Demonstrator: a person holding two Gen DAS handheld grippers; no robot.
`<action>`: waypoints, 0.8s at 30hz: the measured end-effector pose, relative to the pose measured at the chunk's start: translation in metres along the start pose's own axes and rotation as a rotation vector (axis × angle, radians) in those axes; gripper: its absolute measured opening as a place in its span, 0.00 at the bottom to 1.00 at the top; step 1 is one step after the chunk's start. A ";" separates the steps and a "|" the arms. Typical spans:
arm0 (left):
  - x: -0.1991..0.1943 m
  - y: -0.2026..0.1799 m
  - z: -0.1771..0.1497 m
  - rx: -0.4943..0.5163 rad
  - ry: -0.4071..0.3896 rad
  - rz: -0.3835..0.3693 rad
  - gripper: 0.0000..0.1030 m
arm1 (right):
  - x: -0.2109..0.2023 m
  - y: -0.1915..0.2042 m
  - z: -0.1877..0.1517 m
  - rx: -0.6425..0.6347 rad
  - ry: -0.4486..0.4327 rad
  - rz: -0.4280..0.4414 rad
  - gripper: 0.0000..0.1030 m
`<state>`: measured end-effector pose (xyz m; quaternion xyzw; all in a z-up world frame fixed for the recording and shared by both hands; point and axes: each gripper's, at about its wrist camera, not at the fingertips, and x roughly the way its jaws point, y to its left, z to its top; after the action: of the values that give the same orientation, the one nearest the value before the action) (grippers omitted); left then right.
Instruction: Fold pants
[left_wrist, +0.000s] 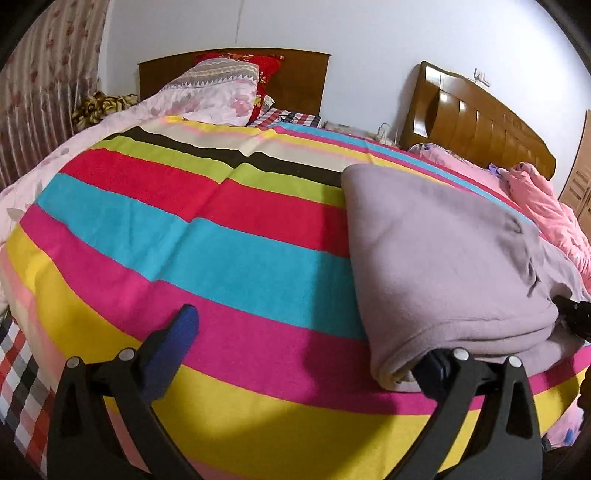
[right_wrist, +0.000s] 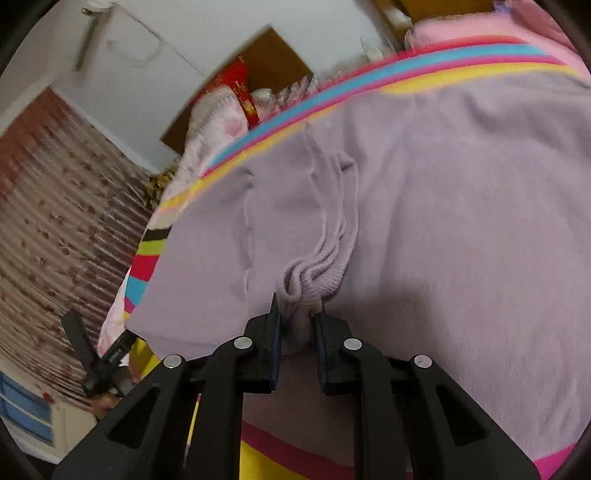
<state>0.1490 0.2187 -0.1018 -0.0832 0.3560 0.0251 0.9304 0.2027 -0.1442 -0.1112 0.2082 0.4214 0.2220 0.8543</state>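
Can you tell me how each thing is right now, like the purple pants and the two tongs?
Purple pants: folded over, lying on the bed, waistband bunched.
Right tongs: shut on the pants' waistband.
Left tongs: open wide, one finger at the pants' folded edge.
Striped blanket: spread flat over the bed.

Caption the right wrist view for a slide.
Right gripper shut on the bunched waistband of lilac pants lying on a striped bedspread.

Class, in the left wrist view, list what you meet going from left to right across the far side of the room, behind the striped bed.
Curtain → dark headboard → light wooden headboard → pink quilt.
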 end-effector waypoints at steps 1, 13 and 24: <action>0.001 0.000 0.001 0.002 0.003 0.005 0.99 | -0.003 0.004 0.003 -0.008 -0.013 0.010 0.16; 0.004 0.001 0.002 -0.003 0.011 0.038 0.99 | -0.022 0.009 0.004 -0.030 -0.028 0.062 0.16; -0.010 0.021 -0.007 -0.200 -0.117 -0.067 0.98 | -0.018 0.019 0.006 -0.036 -0.046 0.126 0.16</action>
<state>0.1343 0.2383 -0.1035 -0.1857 0.2940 0.0342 0.9370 0.1933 -0.1398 -0.0862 0.2239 0.3838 0.2780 0.8517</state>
